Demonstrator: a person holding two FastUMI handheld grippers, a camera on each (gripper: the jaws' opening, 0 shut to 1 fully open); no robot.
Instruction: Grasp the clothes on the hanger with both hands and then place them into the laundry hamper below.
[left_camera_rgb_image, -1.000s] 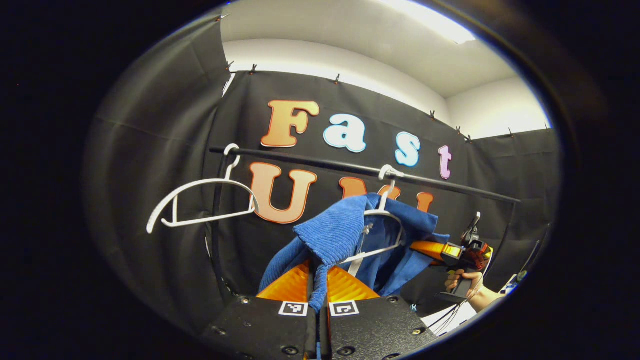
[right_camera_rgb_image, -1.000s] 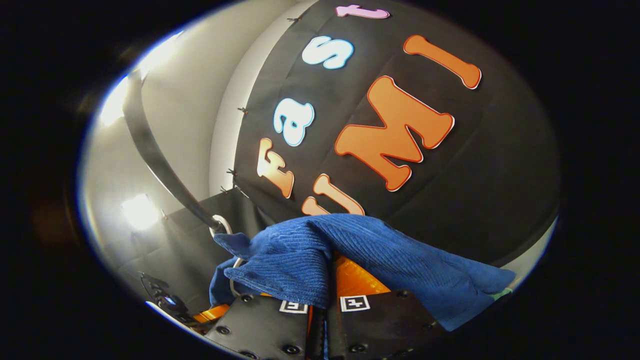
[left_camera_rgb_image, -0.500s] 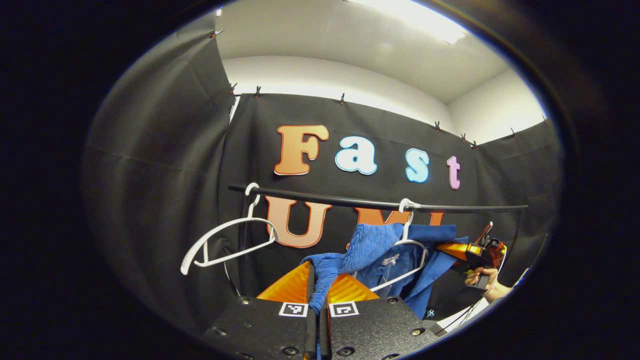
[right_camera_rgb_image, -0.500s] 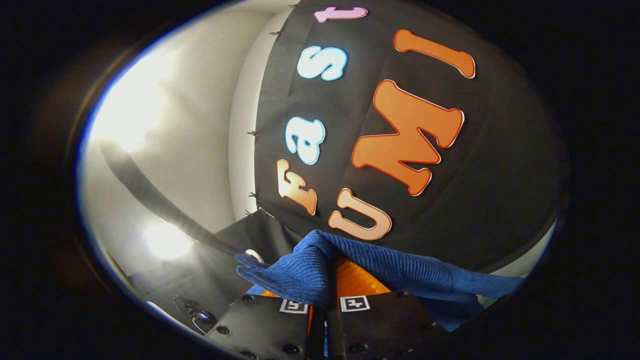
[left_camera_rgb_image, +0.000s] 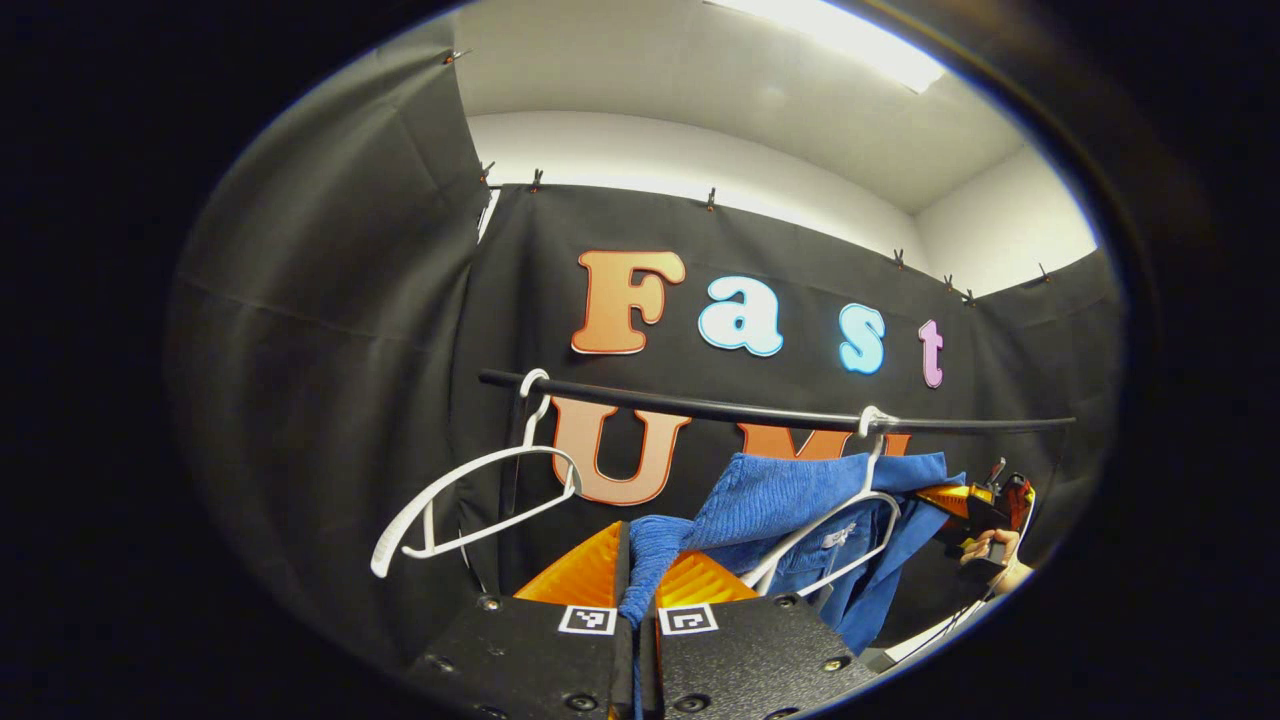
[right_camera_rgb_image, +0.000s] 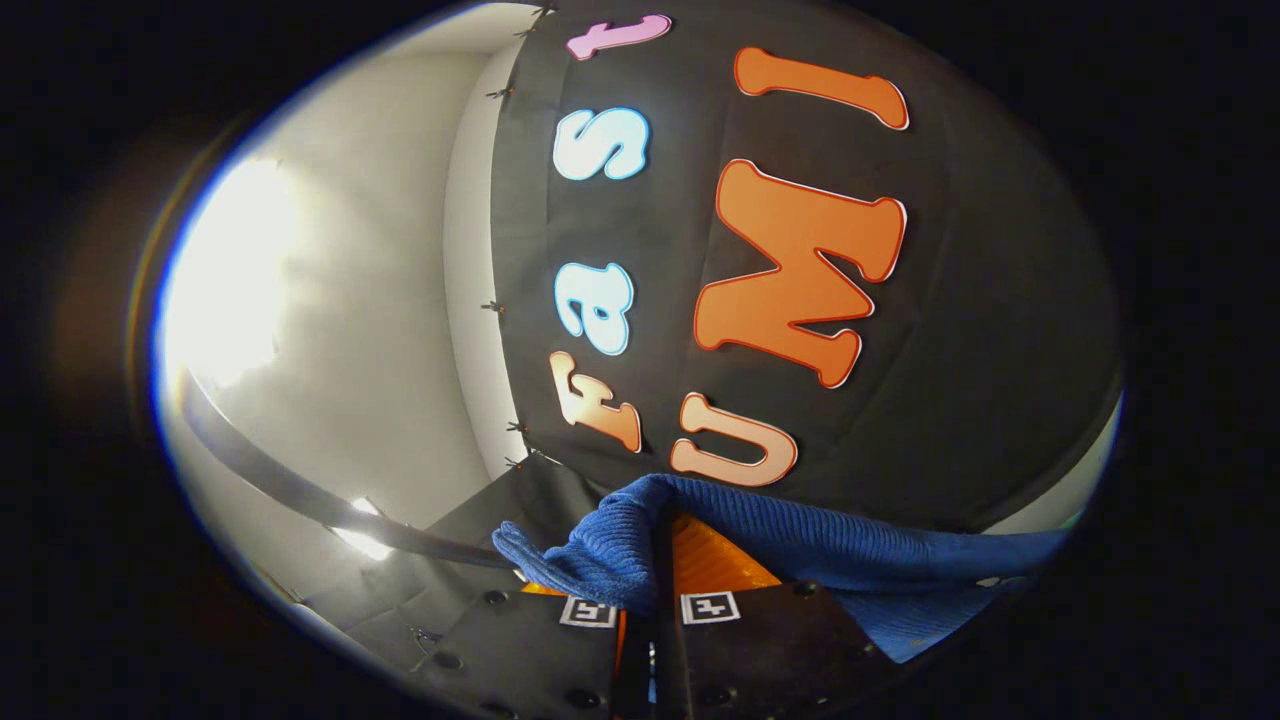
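The left gripper (left_camera_rgb_image: 637, 590) is closed on a fold of the blue garment (left_camera_rgb_image: 770, 495), which drapes across a white hanger (left_camera_rgb_image: 830, 530) on the rail (left_camera_rgb_image: 720, 408). The right gripper (right_camera_rgb_image: 655, 575) is clamped on the garment's other end. A bare hanger (left_camera_rgb_image: 470, 500) hangs leftward on the rail.

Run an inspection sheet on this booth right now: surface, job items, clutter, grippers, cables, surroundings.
Surface: nothing seen.
Job's things: blue garment partly draped on a white hanger hooked on the black rail; hamper not visible.
Clutter: an empty white hanger hangs on the rail's left end.
Grippers: left gripper shut on a fold of the garment; right gripper shut on another fold, also visible far right in the left gripper view, held by a hand.
Cables: thin cables trail below that hand.
Surroundings: black cloth wall, white ceiling with light.
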